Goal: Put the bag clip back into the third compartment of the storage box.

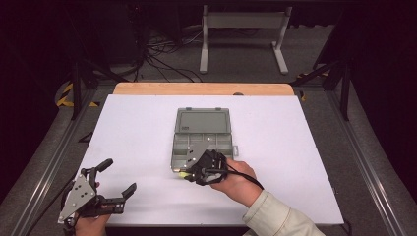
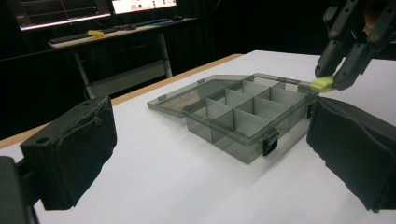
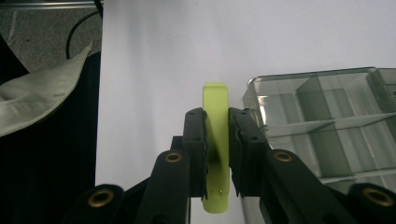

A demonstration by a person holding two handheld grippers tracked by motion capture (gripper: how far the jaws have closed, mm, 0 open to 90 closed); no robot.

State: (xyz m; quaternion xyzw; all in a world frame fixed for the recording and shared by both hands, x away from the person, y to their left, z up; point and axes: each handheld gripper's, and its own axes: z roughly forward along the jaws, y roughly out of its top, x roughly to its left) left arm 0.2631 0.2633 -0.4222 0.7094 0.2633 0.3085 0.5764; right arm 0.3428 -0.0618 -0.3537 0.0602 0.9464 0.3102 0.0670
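A grey see-through compartment box (image 1: 202,143) lies open in the middle of the white table, its lid (image 1: 203,120) folded flat toward the far side. Its divided compartments (image 2: 243,109) look empty. My right gripper (image 1: 188,173) hovers at the box's near left corner, shut on a small yellow-green clip (image 3: 216,140). The clip (image 2: 323,84) hangs just above the corner of the box (image 3: 327,121). My left gripper (image 1: 117,178) rests at the table's near left corner, jaws wide open with nothing between its black pads (image 2: 70,154).
The white table top (image 1: 295,147) has a wooden strip (image 1: 201,88) along its far edge. Beyond it stand a metal frame (image 1: 243,34) and loose cables (image 1: 162,54) on the floor. A pale sleeve (image 1: 278,216) reaches in from the bottom right.
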